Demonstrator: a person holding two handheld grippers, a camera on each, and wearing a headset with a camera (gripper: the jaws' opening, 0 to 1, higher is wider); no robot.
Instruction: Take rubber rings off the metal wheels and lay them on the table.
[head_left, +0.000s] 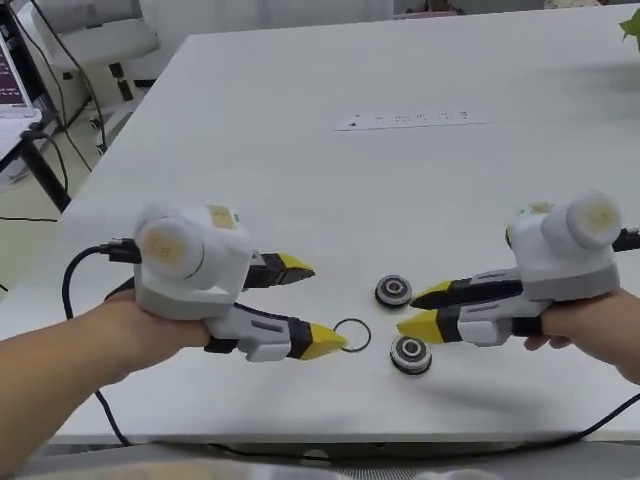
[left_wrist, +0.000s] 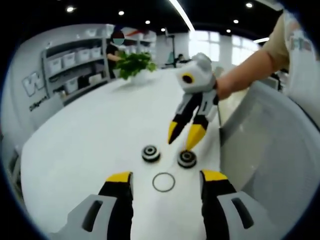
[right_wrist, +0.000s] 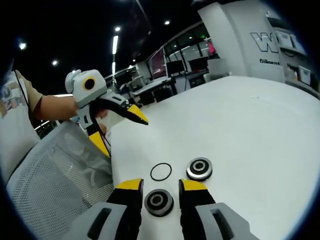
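Rubber ring (head_left: 351, 334) lies loose; table label (head_left: 412, 120) unreadable.

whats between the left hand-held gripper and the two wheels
A loose rubber ring lies flat on the table there, ahead of the left hand-held gripper; the left gripper view shows it.

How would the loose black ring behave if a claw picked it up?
Probably floppy: the ring is a very thin loop. Likely light. Lying flat on the table, it shouldn't roll, but may resist pinching.
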